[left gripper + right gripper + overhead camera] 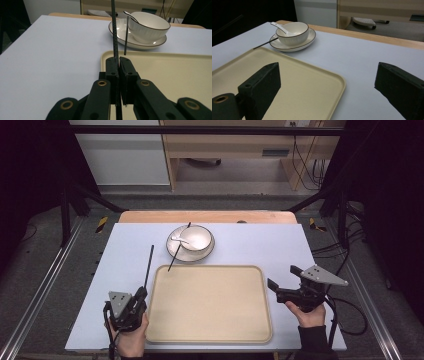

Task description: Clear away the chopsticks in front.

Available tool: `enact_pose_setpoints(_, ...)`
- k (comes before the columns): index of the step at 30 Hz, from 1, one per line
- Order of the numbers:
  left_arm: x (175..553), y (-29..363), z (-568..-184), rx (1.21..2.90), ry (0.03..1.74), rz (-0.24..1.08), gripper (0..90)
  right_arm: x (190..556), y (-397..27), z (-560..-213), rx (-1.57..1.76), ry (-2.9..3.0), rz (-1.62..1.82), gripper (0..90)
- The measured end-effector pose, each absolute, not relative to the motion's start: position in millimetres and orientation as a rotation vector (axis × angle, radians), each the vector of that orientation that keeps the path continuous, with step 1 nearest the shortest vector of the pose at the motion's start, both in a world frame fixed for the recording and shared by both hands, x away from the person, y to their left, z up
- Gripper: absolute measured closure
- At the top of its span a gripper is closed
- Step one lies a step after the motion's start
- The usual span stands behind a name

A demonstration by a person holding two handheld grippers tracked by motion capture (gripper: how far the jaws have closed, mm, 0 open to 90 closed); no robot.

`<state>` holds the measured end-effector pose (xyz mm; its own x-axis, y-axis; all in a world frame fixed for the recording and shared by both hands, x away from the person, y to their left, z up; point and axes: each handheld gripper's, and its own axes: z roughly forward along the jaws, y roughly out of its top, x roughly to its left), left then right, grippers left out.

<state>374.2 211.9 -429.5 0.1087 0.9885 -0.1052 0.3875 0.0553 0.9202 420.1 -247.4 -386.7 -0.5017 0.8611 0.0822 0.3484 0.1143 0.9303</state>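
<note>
A pale blue bench (100,285) carries a cream tray (210,305) at its near middle, and beyond the tray a white bowl (196,239) standing on a white plate (175,251); a white spoon (179,239) rests in the bowl.

From the high view, the left gripper (142,292) sits just off the tray's left edge, held by a hand (131,342) at the bottom; a thin black chopstick (149,262) runs from between its fingers out across the bench, away from the person. The left gripper view shows what the high view cannot: the two black fingers (112,67) are pressed together on that chopstick (114,27), which rises straight ahead of them; past the fingertips lies the tray's near corner (150,65), then the plate (147,45) and bowl (150,25).

A second chopstick (178,248) leans on the plate's rim, one end reaching over the plate and the other resting on the bench just short of the tray's far edge; in the left gripper view it (126,35) stands just to the right of the held one.

The right gripper (280,281) is off the tray's right edge, held by the other hand (311,315); the right gripper view shows its fingers (262,82) spread wide apart with nothing between them; ahead of them lie the tray's corner (337,82) and bare bench, with bowl (292,30), spoon (279,26) and plate (307,40) far off to their left.
</note>
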Motion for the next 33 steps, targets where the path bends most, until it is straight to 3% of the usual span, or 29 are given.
enact_pose_setpoints(10, 355.2, 196.0, -452.9, 1.482, 1.452, 0.832, 85.2, 420.2, -244.0, -387.3, 1.159, 1.925, 1.377, 6.7)
enact_pose_setpoints(33, 371.6, 186.3, -488.4, 1.587, 1.562, 0.775, 85.2, 421.0, -243.4, -388.2, 1.168, 1.931, 1.373, 6.7)
